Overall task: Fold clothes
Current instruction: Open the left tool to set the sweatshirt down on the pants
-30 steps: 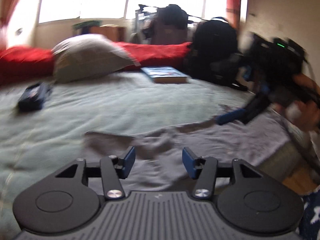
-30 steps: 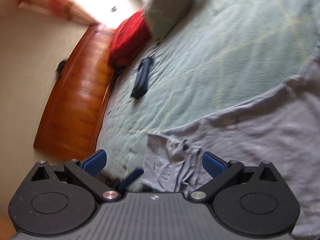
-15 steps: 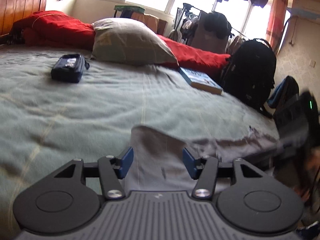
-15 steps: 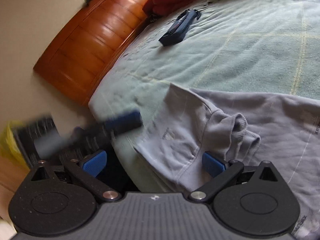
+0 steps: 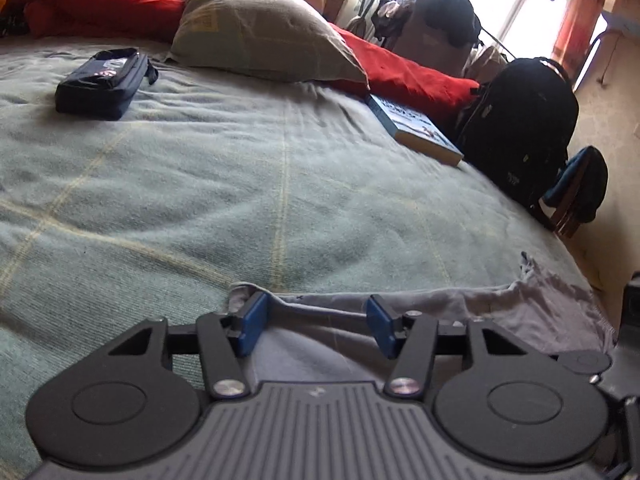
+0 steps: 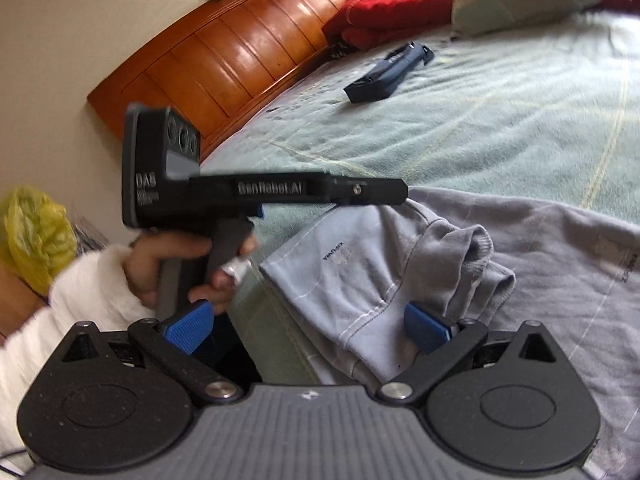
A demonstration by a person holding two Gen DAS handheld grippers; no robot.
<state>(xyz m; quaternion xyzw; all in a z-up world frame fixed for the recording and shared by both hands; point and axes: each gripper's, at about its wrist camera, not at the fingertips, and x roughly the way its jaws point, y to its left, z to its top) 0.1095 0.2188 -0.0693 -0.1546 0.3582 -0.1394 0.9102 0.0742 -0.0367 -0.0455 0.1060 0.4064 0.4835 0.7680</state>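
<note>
Fuzzy green blanket with pale grid lines covers the bed; glossy wooden headboard upper left. Grey sweatshirt lies rumpled at bottom, under both the left gripper and right gripper, jaws apart, nothing clamped.

Soft grey cotton garment, glossy wooden headboard.

Black ribbed left gripper, blue pads, silver screws, fluffy white sleeve
</note>
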